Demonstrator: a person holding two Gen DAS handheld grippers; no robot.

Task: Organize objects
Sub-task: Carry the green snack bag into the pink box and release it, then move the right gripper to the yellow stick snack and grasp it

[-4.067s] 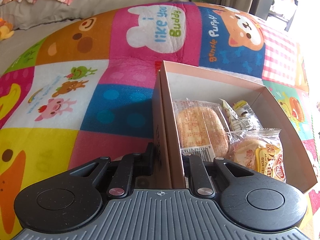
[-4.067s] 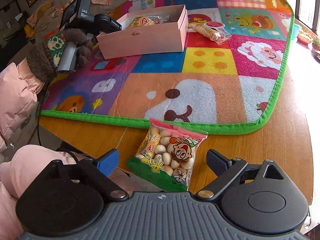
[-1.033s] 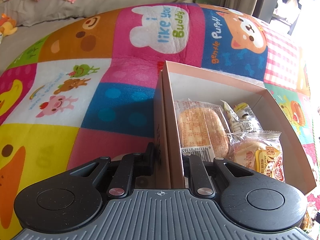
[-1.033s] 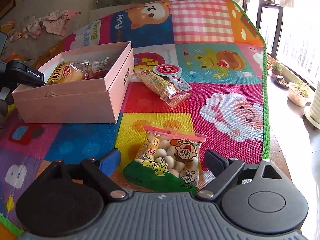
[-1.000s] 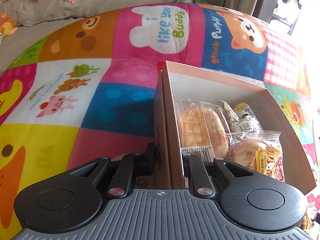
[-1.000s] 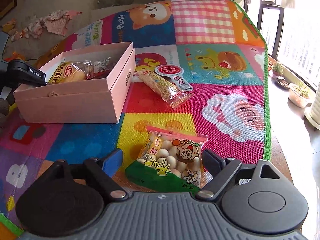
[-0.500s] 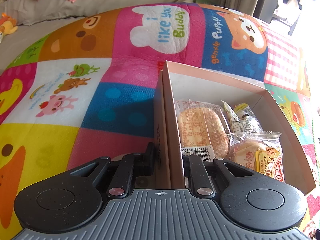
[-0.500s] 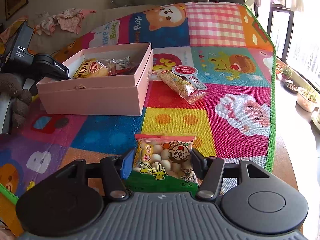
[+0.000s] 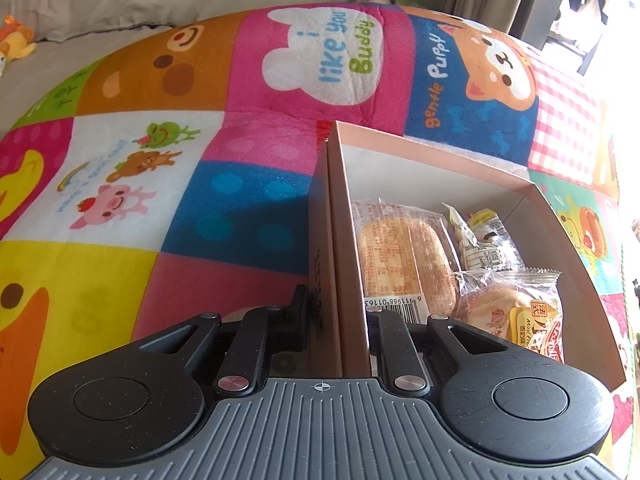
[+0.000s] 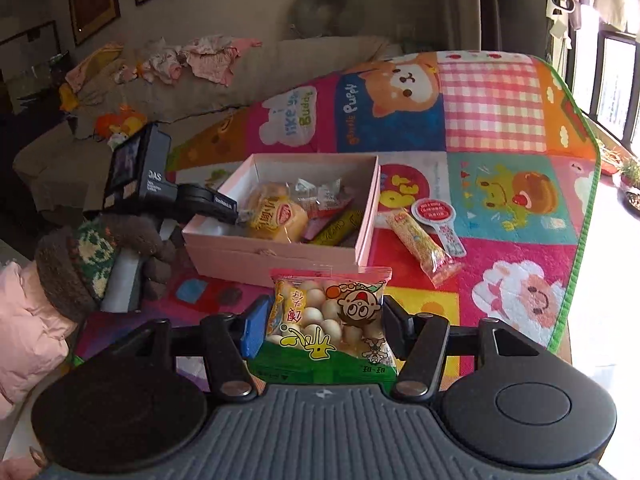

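While the left claw [image 9: 338, 316] pinches the box [image 9: 572, 264] wall steady, the right claw [image 10: 324, 326] grips the snack bag [image 10: 326, 320], probably bound there.

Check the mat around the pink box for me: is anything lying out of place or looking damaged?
One thing: a long snack packet lies loose on the mat just right of the pink box, beside a round red-and-white tag, while the other snacks sit inside. Nothing looks spilled or torn. The right gripper holds a bag of round snacks.
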